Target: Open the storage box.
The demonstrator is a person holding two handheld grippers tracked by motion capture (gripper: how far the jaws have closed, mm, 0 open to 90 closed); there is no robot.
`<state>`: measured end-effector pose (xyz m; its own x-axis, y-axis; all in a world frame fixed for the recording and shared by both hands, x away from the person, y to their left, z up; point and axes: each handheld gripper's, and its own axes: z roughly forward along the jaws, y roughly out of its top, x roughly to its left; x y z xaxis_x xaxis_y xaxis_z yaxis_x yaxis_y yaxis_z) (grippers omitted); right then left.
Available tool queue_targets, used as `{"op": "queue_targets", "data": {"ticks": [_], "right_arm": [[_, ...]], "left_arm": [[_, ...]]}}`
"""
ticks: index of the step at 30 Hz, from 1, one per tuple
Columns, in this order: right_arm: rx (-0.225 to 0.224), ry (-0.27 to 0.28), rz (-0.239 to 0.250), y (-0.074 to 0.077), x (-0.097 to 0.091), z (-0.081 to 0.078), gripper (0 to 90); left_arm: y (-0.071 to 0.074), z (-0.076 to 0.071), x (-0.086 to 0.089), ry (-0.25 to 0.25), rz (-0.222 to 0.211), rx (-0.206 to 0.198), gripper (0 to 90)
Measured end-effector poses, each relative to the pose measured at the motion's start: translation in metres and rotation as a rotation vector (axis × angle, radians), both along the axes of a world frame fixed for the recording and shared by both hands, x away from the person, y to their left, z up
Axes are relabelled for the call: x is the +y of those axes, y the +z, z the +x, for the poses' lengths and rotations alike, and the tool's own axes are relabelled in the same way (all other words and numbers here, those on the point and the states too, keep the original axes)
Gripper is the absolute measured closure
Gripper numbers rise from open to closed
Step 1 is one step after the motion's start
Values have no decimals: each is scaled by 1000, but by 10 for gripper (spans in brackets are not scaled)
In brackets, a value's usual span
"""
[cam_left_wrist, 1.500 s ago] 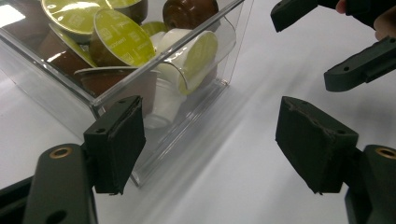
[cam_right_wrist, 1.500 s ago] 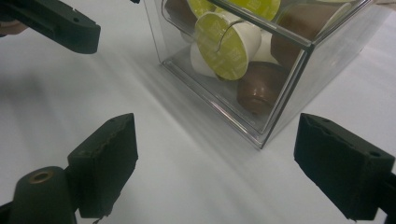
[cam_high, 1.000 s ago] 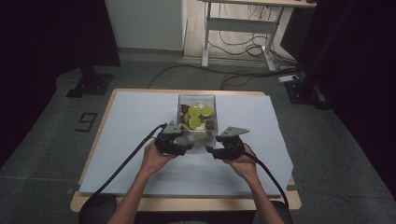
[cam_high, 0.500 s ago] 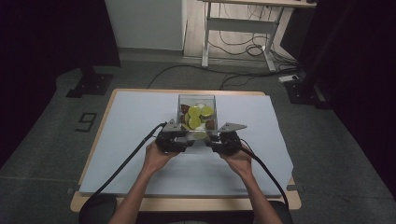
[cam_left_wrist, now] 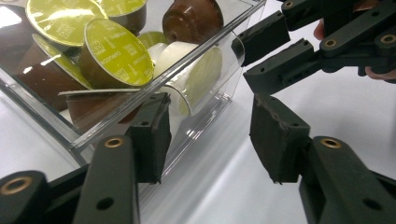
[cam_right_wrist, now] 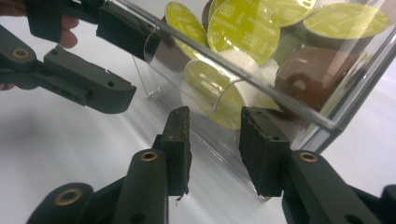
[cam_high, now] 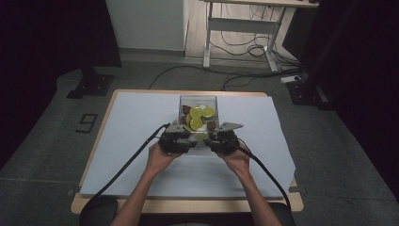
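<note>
A clear plastic box [cam_high: 210,100] of green-lidded and brown coffee capsules [cam_high: 195,113] stands mid-table. Both grippers are at its near wall. My left gripper [cam_high: 182,137] sits at the front left. Its jaws have just been closing. One pad [cam_left_wrist: 150,135] lies against the clear wall [cam_left_wrist: 205,100] and the other pad [cam_left_wrist: 275,137] hangs over bare table. My right gripper [cam_high: 220,137] sits at the front right. Its jaws closed, then eased apart a little. They frame the box's lower front edge [cam_right_wrist: 219,140], with no pad visibly pressing. Each gripper view also shows the other gripper [cam_left_wrist: 285,51] [cam_right_wrist: 88,79].
The box stands on a white sheet [cam_high: 131,122] over a wooden table [cam_high: 188,206]. A cable [cam_high: 127,165] trails back from each gripper. On the dark floor are a desk frame [cam_high: 240,28], a stand base [cam_high: 91,84] and loose wires [cam_high: 263,80].
The right gripper has shifted a little left and forward, closer to the box's front. The left hand has stayed where it was. The box has not moved.
</note>
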<state>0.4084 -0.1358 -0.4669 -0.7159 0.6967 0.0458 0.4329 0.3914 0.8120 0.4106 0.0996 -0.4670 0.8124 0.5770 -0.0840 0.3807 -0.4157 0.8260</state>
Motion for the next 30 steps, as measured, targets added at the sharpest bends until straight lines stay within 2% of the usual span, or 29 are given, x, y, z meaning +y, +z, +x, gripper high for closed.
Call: {"op": "queue_targets", "data": {"ticks": [2, 6, 9, 16, 21, 30], "right_arm": [[-9, 3, 10, 1, 1, 1, 630], [-5, 9, 39, 3, 1, 3, 693], [-21, 16, 45, 4, 2, 3, 732], [-24, 24, 18, 5, 2, 2, 778], [-20, 33, 11, 6, 0, 3, 805], [-28, 46, 3, 6, -1, 3, 812]], "left_arm": [[0, 1, 0, 3, -2, 2, 501], [-1, 1, 0, 10, -2, 0, 551], [-2, 2, 0, 15, -4, -1, 588], [-3, 5, 0, 20, -28, 1, 680], [-4, 5, -1, 27, -16, -1, 748], [-4, 4, -1, 21, -4, -4, 769]]}}
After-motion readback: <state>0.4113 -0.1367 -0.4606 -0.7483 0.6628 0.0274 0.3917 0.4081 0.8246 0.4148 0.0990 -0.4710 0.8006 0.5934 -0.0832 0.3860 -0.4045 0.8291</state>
